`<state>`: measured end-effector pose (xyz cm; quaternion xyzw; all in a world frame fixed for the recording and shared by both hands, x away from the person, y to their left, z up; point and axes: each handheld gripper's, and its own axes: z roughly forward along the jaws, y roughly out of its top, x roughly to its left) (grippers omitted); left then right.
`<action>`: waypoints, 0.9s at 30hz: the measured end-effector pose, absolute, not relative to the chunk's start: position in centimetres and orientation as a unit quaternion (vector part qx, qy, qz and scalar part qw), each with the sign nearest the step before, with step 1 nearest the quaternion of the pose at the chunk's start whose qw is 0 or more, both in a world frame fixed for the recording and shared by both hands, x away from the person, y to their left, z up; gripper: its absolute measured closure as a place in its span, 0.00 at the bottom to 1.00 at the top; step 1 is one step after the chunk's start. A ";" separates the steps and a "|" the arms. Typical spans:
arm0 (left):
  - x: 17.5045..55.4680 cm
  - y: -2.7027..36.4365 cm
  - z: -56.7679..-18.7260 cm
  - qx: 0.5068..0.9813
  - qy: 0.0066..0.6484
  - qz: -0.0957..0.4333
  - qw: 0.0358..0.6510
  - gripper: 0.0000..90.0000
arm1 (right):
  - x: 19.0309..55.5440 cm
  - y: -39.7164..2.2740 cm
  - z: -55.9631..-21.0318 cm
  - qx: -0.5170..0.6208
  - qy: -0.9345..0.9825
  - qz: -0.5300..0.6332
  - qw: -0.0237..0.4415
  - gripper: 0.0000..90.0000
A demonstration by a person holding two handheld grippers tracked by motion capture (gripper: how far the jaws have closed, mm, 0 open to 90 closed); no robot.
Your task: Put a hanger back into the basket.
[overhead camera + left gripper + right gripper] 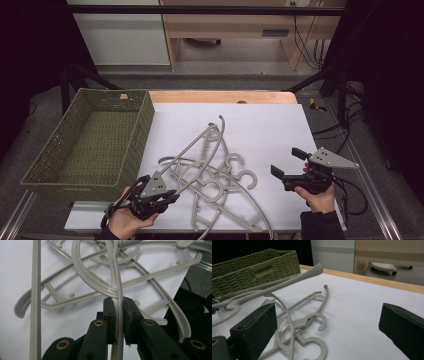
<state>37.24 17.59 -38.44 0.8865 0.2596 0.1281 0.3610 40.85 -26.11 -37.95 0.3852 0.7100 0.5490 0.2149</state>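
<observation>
Green woven basket (90, 145) stands on the table at the left edge of the white sheet (270, 130), and its inside is bare; I see only the woven bottom and walls. Just beside the basket, to its right, a pile of grey plastic hangers (215, 175) lies tangled on the white sheet. One hanger (197, 145) in the pile is lifted at an angle: its long axis goes from the near side, close to the front corner of the basket, up and away toward the far side of the sheet, and its far end points at the far right corner of the basket. The hooks of the other hangers (317, 322) lie flat and open to different sides.

The left gripper (167, 197) is near the front right corner of the basket, at the near end of the pile. Its jaws are pressed on a thin grey hanger bar (119, 315), which passes straight between them. The right gripper (285, 165) is well apart from the basket, on the other side of the pile, above bare sheet. Its jaws are spread wide with nothing between them.
</observation>
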 end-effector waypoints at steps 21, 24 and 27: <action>39.9 21.2 -31.7 0.861 0.257 0.131 0.419 0.91 | 40.8 -26.2 -37.9 0.386 0.709 0.550 0.215 0.02; 40.5 21.9 -31.1 0.861 0.259 0.135 0.416 0.91 | 40.8 -26.2 -37.9 0.386 0.709 0.550 0.214 0.02; 41.1 22.7 -30.5 0.861 0.259 0.140 0.415 0.91 | 40.8 -26.1 -38.0 0.385 0.710 0.549 0.214 0.02</action>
